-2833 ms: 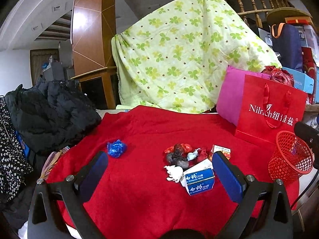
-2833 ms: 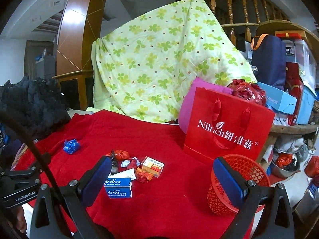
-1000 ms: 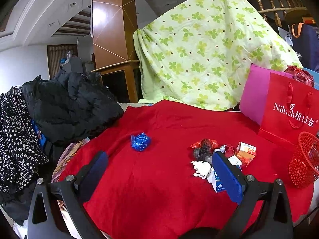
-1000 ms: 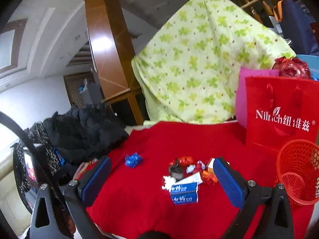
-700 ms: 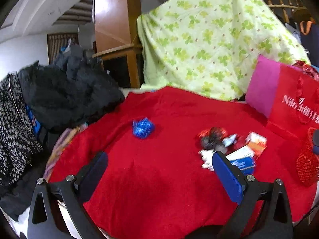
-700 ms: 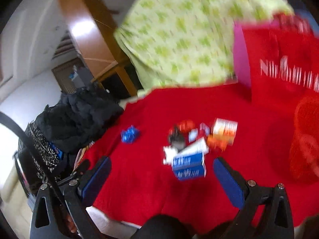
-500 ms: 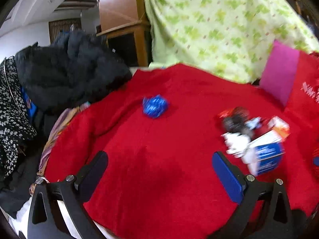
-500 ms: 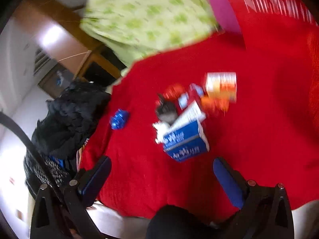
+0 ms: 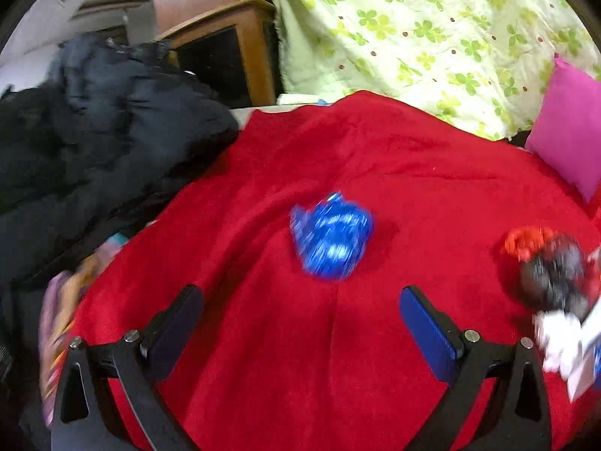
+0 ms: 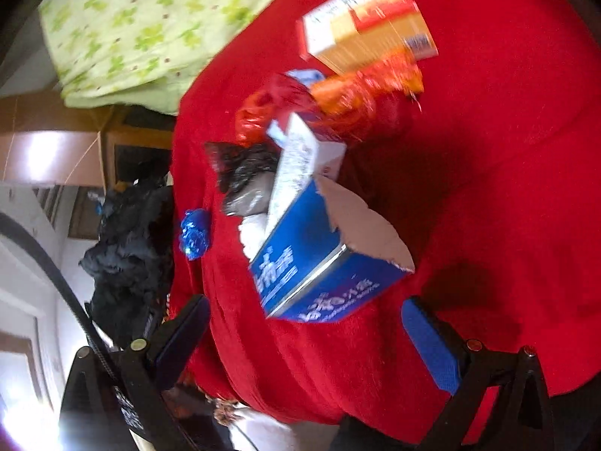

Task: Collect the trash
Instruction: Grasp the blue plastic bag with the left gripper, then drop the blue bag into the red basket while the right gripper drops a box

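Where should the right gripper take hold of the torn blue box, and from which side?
Across the two long blue sides of the blue box, coming from its near end. It lies flat between the open right gripper fingers; the torn open end looks flimsy.

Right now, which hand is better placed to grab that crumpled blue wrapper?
The left. Its open gripper faces the blue wrapper just ahead, nothing between. The right gripper is lined up on the blue box instead, the wrapper off to its side.
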`<state>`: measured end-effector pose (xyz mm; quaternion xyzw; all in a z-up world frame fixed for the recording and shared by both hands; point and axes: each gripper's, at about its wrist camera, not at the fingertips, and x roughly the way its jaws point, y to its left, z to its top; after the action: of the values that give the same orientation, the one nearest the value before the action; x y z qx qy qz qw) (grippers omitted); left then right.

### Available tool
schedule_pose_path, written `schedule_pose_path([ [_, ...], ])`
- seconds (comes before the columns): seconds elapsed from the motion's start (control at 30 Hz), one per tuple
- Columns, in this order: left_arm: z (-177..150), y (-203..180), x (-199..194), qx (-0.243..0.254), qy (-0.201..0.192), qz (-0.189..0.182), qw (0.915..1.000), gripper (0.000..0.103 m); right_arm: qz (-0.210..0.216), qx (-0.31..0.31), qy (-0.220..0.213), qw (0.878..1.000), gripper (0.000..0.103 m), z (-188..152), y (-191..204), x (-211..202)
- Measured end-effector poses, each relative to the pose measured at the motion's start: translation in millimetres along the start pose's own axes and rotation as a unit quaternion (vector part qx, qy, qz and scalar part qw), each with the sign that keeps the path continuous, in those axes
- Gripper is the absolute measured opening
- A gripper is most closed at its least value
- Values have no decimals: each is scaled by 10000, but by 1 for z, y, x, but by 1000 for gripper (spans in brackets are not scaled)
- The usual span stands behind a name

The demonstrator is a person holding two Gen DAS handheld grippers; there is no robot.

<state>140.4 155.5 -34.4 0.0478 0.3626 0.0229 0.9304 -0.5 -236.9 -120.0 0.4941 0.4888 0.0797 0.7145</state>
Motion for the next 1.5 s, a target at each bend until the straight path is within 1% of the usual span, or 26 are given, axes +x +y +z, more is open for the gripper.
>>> schedule_pose_path([
  [0.07, 15, -7, 26, 132, 107, -185, 9997, 103, 42, 198, 29, 9998, 103, 3, -6, 10],
  [0.13, 26, -13, 45, 287, 152, -224, 9992, 103, 128, 324, 34, 9994, 103, 6, -9, 16],
  [0.23, 39, -17, 77, 200, 320, -420, 9984, 103, 198, 398, -44, 9990, 101, 11, -12, 21],
  [0.33, 45, -21, 108, 39, 608, -374, 9974, 103, 207, 382, -84, 9990, 91, 14, -11, 25],
  [0.37, 45, -20, 117, -25, 691, -409, 9968, 103, 194, 373, -87, 9991, 85, 14, -12, 25],
  [0.43, 42, -21, 128, -101, 847, -424, 9955, 101, 245, 386, -96, 9989, 83, 16, -14, 24],
  [0.47, 38, -21, 135, -163, 955, -424, 9944, 89, 276, 378, -98, 9989, 80, 16, -14, 24],
  [0.5, 39, -19, 139, -205, 1030, -464, 9934, 80, 298, 348, -92, 9989, 76, 16, -15, 22],
  [0.53, 35, -17, 143, -300, 1156, -568, 9912, 66, 311, 291, -71, 9991, 75, 16, -14, 21],
  [0.57, 32, -15, 144, -458, 1229, -629, 9894, 66, 317, 266, -53, 9991, 73, 15, -13, 20],
  [0.63, 27, -13, 135, -621, 1099, -668, 9897, 64, 344, 180, -7, 9992, 71, 13, -11, 18],
  [0.73, 22, -18, 116, -508, 1008, -567, 9920, 63, 279, 14, -70, 9996, 69, 12, -8, 13],
  [0.77, 20, -21, 104, -531, 961, -630, 9920, 63, 271, -12, -81, 9996, 69, 11, -7, 11],
  [0.8, 17, -25, 91, -532, 897, -744, 9918, 63, 282, -37, -77, 9996, 68, 9, -7, 7],
  [0.87, 10, -36, 61, -393, 751, -847, 9928, 63, 279, -143, -116, 9994, 68, 6, -5, -1],
  [0.93, 2, -52, 32, -245, 625, -1032, 9924, 63, 226, -368, -255, 9987, 68, 1, -2, -17],
  [0.97, -6, -63, 10, -136, 568, -1216, 9909, 63, 234, -454, -321, 9982, 68, -2, 0, -26],
  [1.03, -15, -84, -17, 34, 486, -1404, 9889, 63, 274, -588, -438, 9969, 68, -5, 3, -40],
  [1.07, -21, -95, -34, 114, 443, -1560, 9867, 63, 265, -674, -522, 9960, 68, -6, 5, -48],
  [1.17, -32, -131, -79, 323, 319, -1992, 9789, 63, 226, -1002, -861, 9910, 68, -10, 14, -84],
  [1.2, -34, -147, -95, 422, 265, -2159, 9751, 63, 220, -1067, -943, 9896, 68, -10, 15, -94],
  [1.23, -35, -158, -106, 490, 234, -2272, 9723, 63, 197, -1182, -1090, 9868, 68, -12, 16, -109],
  [1.27, -36, -177, -124, 621, 167, -2463, 9671, 63, 165, -1289, -1225, 9839, 68, -14, 15, -125],
  [1.33, -33, -204, -143, 814, 81, -2678, 9600, 64, 42, -1502, -1568, 9761, 68, -20, 12, -161],
  [1.43, -28, -254, -179, 1093, -51, -3110, 9441, 64, -136, -1724, -2073, 9629, 68, -23, 5, -218],
  [1.5, -26, -291, -203, 1285, -137, -3409, 9312, 64, -299, -1822, -2413, 9527, 68, -25, -3, -258],
])
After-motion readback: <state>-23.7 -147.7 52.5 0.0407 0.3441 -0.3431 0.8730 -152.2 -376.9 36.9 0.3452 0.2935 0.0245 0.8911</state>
